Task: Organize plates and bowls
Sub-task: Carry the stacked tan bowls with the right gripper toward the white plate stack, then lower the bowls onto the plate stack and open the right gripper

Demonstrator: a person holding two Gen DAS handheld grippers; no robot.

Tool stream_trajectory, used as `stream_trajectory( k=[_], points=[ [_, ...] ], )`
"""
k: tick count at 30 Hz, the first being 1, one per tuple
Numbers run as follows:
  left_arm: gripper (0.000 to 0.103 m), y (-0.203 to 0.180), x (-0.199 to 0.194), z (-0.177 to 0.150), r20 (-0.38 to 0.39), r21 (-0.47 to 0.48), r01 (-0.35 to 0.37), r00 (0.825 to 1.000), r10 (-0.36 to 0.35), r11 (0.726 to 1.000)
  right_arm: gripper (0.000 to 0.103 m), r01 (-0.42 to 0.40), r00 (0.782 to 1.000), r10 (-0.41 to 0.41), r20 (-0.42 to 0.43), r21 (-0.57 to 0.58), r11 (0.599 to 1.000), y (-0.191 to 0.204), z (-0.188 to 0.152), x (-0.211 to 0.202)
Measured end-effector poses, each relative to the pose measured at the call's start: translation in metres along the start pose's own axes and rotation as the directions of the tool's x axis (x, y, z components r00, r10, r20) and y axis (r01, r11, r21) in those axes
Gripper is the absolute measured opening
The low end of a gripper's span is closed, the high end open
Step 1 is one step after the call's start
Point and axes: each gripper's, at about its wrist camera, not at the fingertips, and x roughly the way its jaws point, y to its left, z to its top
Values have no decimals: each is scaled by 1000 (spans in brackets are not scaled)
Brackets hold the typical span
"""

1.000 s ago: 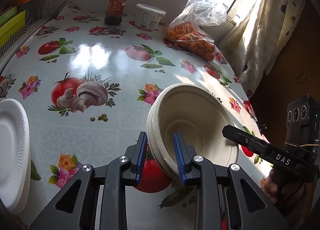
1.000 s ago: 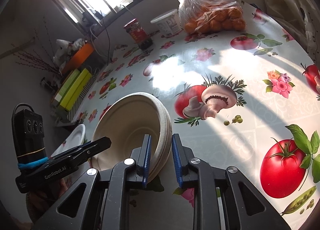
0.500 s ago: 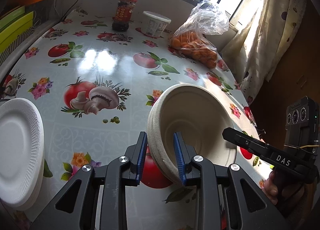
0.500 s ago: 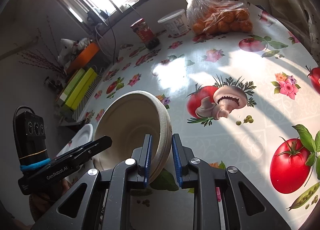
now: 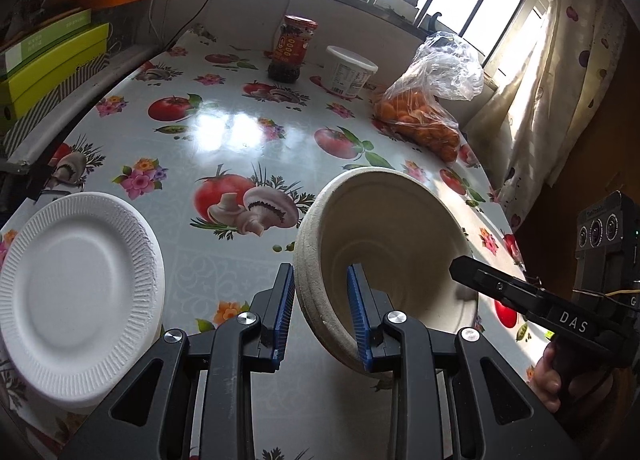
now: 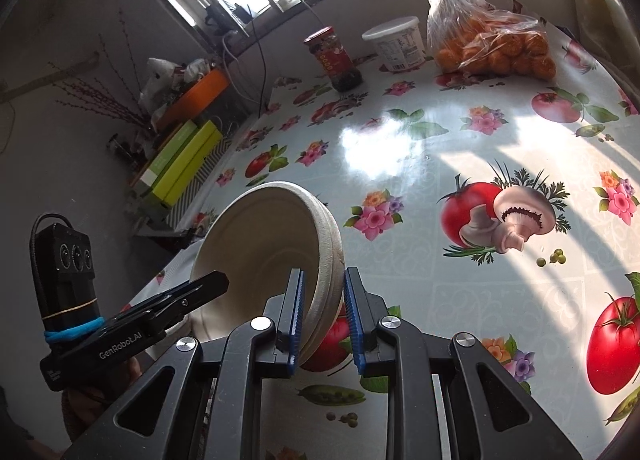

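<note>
A glossy worktop (image 5: pixel 240 132) printed with tomatoes and mushrooms sits under a barred window. Left tool (image 5: pixel 320 312) and right tool (image 6: pixel 323 314) each pinch opposite rims of the tilted bowls (image 5: pixel 384 244), lifted at centre; plates (image 5: pixel 76 280) lie at 9 o'clock.

The white plate stack (image 5: pixel 76 284) is cut off by the left frame edge. Labels on the jar (image 5: pixel 293 48) and tub (image 5: pixel 349 75) are too small to read.
</note>
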Motion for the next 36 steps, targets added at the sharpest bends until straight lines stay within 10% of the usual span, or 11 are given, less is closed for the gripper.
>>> stream_trajectory(
  k=[36],
  points=[
    [28, 150, -88, -1, 75, -252, -247, 959, 273, 936, 21, -231, 958, 198, -208, -146, 962, 149, 19, 131]
  ],
)
